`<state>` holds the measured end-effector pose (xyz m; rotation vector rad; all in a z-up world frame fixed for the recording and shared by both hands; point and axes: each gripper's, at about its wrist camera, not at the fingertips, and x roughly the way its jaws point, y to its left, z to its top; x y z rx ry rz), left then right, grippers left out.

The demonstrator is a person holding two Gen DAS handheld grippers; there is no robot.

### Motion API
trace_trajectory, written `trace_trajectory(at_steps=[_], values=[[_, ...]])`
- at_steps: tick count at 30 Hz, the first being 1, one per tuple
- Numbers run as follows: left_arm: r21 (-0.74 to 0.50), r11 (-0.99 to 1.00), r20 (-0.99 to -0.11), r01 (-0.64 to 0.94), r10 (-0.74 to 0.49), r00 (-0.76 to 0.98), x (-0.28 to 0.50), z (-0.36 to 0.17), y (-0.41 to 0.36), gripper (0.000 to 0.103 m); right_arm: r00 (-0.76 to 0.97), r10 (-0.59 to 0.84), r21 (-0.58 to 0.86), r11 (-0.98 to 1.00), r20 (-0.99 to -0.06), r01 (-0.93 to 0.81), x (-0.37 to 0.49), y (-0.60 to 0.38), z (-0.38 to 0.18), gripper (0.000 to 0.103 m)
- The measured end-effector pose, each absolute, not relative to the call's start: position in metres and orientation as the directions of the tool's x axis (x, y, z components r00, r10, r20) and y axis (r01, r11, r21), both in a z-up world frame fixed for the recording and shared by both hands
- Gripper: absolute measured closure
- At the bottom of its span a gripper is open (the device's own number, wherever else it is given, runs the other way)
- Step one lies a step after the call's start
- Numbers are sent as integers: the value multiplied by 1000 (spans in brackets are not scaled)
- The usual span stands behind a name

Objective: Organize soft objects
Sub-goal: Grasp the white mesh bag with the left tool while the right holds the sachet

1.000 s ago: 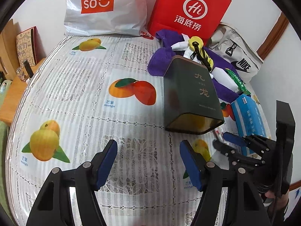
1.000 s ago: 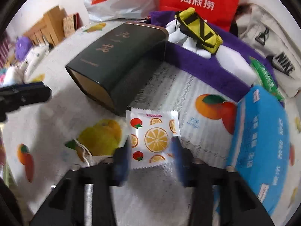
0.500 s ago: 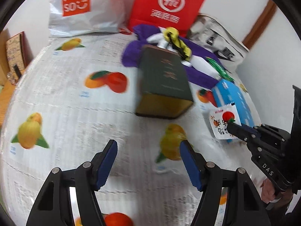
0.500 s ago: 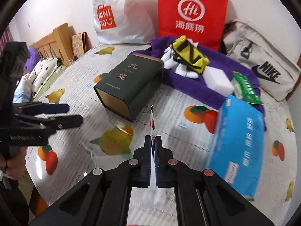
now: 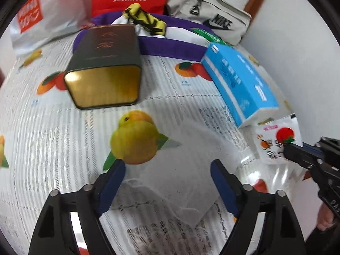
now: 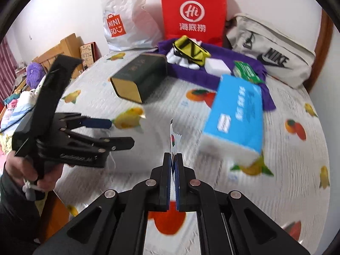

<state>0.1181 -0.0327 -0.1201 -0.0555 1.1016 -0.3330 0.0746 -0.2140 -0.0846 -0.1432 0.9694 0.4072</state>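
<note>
My right gripper [image 6: 173, 159] is shut on a small white fruit-print wet-wipe packet [image 6: 172, 137], held edge-on above the bed; the packet also shows in the left wrist view [image 5: 276, 143]. My left gripper [image 5: 167, 178] is open and empty, low over a clear plastic bag [image 5: 180, 170] lying on the fruit-print bedsheet [image 5: 53, 138]. It also shows in the right wrist view [image 6: 119, 132]. A blue tissue pack [image 5: 240, 82] lies to the right. A dark green tin [image 5: 106, 63] lies on its side further back.
A purple towel [image 6: 212, 72] holds a yellow-black strap [image 6: 189, 50], white soft items and a green packet [image 6: 246, 71]. A red bag [image 6: 192, 10], a MINISO bag [image 6: 125, 19] and a Nike bag [image 6: 274, 51] line the wall. A wooden headboard [image 6: 63, 48] stands at left.
The right gripper closed on the wet-wipe packet and lifted it off the sheet. The left gripper swung right and forward, down over the clear plastic bag.
</note>
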Motion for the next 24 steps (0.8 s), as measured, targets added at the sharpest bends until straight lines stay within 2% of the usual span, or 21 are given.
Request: trace_trajectory(at_steps=[4,10,13,16,18,19,21,22,23,24], values=[[-195,929,-861,316,-316,398,114,-121,-49,9,488,251,74,933,-836,-353,72,-233,-95,100],[-71,926,-878,371,-234,417,107,-128,-70,1,504,229,77,950,-833,-303,71,-258,-101,100],[3,921,-881,389,-181,436,102,-132,-80,0,504,229,88,954,-833,-288,71,-265,-104,100],[-14,928,-876,373,-191,442,103,-130,-79,1,502,243,109,953,-830,-282,70,-269,-107,100],[-1,930,-870,367,-182,458,102,-129,-80,7,502,254,121,952,-827,-282,70,-271,-109,100],[-2,933,-865,360,-182,468,102,-128,-78,15,501,258,124,951,-826,-284,70,-270,-109,100],[-2,942,-852,337,-178,493,102,-124,-74,36,500,262,129,950,-825,-285,70,-270,-111,100],[-5,945,-846,326,-178,503,102,-123,-72,60,499,265,131,949,-825,-286,70,-270,-111,100],[-16,953,-843,303,-176,508,103,-121,-66,77,499,266,133,949,-825,-286,70,-270,-112,100],[-23,957,-844,289,-174,508,105,-120,-62,80,498,267,134,949,-825,-286,70,-269,-112,100]])
